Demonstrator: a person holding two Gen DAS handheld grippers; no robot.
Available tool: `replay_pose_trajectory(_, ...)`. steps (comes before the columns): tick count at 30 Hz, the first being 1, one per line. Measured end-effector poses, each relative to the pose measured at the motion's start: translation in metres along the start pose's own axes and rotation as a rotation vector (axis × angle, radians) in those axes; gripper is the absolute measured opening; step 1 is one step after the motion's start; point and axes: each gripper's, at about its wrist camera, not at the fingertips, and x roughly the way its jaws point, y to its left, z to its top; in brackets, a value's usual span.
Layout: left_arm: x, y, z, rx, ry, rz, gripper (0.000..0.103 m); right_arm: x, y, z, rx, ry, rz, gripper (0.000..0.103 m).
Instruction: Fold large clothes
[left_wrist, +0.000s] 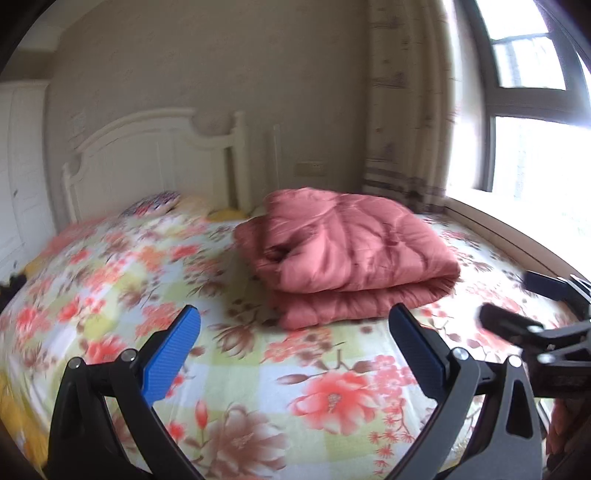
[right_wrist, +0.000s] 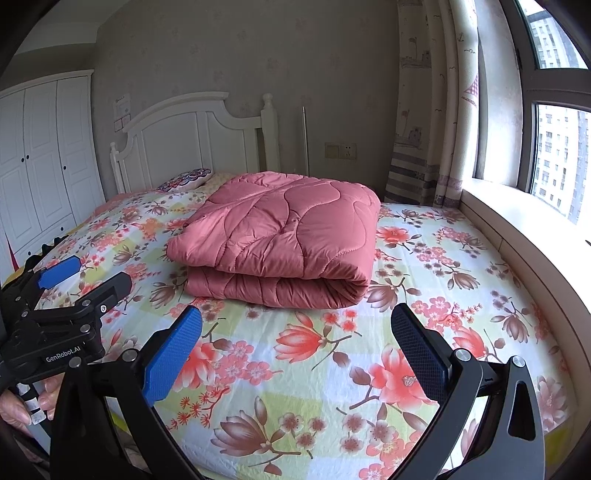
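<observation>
Folded pink quilt (right_wrist: 280, 240) on the floral bed (right_wrist: 461, 266), well beyond both wide-open, empty tongs (left_wrist: 295, 343) (right_wrist: 295, 343).

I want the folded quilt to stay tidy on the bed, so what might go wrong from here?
1. The pink quilt is puffy and its layers lie loose at the left edge, so it may spring open.
2. Both hand-held grippers, left and right, are open and clear of it, so nothing presses it flat.
3. It sits on a smooth flowered sheet, where a nudge might slide or skew the stack.
</observation>
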Motion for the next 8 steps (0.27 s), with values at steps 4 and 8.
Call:
replay_pose_trajectory(4,0.029,0.009,0.006,0.056,0.055,-0.069,0.101,0.014,0.001,-0.004,-0.012,0.035,-0.003,0.098)
replay_pose_trajectory(8,0.085,0.071,0.03,0.031,0.119,0.015,0.101,0.032,-0.019,0.003,0.008,0.079,-0.005,0.098)
